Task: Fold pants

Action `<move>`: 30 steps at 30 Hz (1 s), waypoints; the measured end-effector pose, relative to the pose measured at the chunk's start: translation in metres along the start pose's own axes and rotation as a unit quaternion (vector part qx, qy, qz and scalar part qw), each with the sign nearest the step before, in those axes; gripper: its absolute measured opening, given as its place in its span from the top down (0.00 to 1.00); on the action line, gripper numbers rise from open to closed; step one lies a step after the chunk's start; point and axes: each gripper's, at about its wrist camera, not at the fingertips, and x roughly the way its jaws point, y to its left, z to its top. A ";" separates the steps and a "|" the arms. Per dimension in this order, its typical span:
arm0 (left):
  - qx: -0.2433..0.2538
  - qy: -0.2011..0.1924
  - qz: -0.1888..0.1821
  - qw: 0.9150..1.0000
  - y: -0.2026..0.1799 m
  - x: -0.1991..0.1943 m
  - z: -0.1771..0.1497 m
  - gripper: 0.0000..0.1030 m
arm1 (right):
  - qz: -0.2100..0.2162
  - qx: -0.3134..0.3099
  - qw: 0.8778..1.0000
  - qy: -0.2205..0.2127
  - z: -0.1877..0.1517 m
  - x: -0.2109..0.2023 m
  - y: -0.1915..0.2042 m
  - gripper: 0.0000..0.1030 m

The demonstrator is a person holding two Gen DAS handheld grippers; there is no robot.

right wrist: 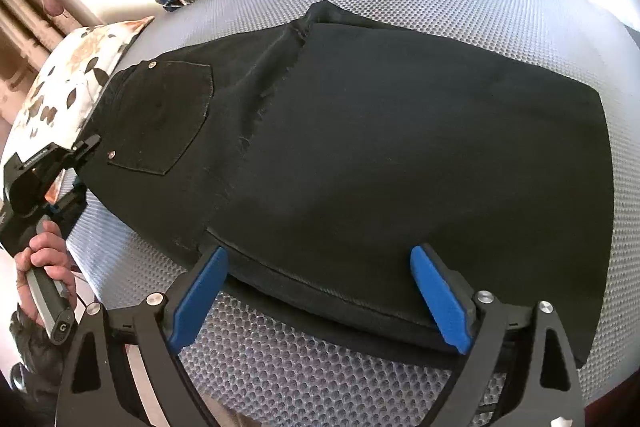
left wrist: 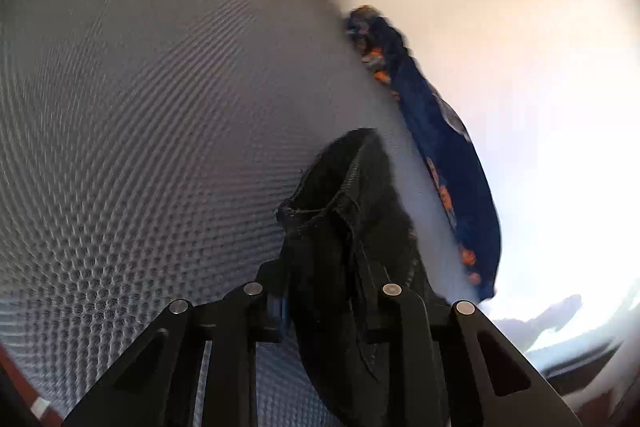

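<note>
Black denim pants (right wrist: pixel 360 155) were laid part-folded on the grey honeycomb mat (right wrist: pixel 520 11) | left gripper (left wrist: pixel 320 291) was pinched on the waistband corner | right gripper (right wrist: pixel 316 291) was spread wide at the near fold | advised: corner carried level, edges matched, fold pressed flat.

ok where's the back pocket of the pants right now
In the right wrist view the back pocket sits at left on the black pants, next to the left gripper.
</note>
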 end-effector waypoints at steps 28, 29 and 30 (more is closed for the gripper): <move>0.407 0.167 -0.079 0.895 -0.246 0.033 -0.259 0.77 | -0.006 0.216 0.964 -0.153 -0.023 -0.136 -0.188 0.12; 0.417 0.177 -0.069 0.889 -0.246 0.040 -0.271 0.77 | -0.005 0.221 0.963 -0.152 -0.025 -0.135 -0.191 0.12; 0.429 0.186 -0.053 0.882 -0.244 0.049 -0.285 0.77 | -0.003 0.226 0.962 -0.151 -0.026 -0.134 -0.194 0.12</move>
